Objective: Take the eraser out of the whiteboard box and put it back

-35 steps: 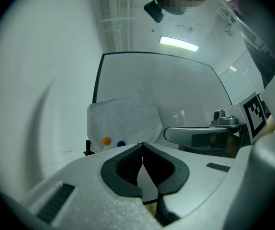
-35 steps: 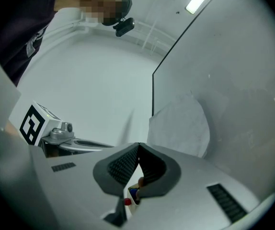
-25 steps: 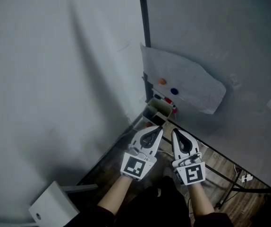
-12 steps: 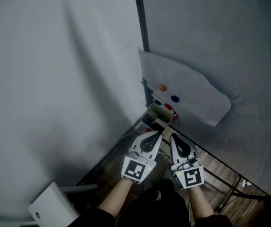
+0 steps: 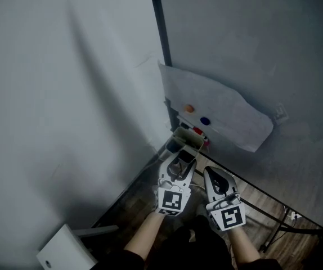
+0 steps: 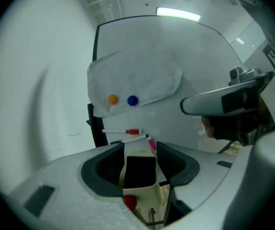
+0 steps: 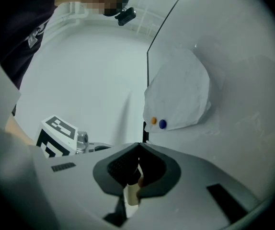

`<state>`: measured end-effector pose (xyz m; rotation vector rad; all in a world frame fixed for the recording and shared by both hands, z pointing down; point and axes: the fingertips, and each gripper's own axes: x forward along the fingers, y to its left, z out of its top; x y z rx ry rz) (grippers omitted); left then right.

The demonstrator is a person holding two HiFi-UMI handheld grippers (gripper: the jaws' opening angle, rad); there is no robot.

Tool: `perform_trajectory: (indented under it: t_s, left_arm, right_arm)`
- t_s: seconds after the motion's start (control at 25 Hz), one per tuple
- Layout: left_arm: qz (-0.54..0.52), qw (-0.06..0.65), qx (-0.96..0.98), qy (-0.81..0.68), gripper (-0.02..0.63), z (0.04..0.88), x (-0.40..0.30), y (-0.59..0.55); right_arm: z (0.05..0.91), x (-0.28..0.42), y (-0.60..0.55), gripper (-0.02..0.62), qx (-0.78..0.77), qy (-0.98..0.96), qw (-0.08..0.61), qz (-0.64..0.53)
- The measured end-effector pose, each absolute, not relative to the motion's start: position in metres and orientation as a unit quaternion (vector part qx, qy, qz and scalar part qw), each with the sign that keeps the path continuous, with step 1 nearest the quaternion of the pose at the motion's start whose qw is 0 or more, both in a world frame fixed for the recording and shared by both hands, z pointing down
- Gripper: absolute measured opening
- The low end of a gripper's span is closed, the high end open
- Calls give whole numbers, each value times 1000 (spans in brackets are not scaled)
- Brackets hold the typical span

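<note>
A cream whiteboard box [image 6: 144, 195] hangs at the lower edge of the whiteboard [image 5: 251, 49], with the black eraser [image 6: 140, 169] standing in it. My left gripper [image 6: 140, 150] is level with the box and its jaws are opening. Box and eraser sit between the dark pads [image 6: 101, 164] with small gaps on both sides. The head view shows the left gripper [image 5: 179, 160] right at the box [image 5: 187, 138]. My right gripper [image 5: 211, 174] hangs just to the right, its jaw tips [image 7: 138, 147] meeting with nothing in them.
A white paper sheet [image 6: 137, 78] is pinned to the board by an orange magnet [image 6: 112, 99] and a blue magnet [image 6: 132, 100]. Red and pink markers [image 6: 128, 132] lie behind the box. A grey wall [image 5: 54, 94] stands left. A white unit [image 5: 60, 251] and stand legs [image 5: 274, 225] are on the wood floor.
The left gripper has moved forward and down to the box, and its jaws have gone from shut to open around the box and eraser. The right gripper has barely moved.
</note>
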<state>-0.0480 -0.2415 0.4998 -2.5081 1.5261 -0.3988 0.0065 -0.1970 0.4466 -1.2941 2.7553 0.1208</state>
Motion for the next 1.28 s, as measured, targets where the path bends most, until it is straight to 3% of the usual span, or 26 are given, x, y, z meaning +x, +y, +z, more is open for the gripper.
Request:
perform_trajectory:
  t_s: [0.36,1.28]
  left_arm:
    - [-169,57,-838,516,245,537,-46,-264]
    - [-156,40,-838,522,229,518,-53,-265]
  right_arm:
    - [458,22,-195,3,-436,898,20,47]
    - [443,25,-198,3,-436,898,28,56]
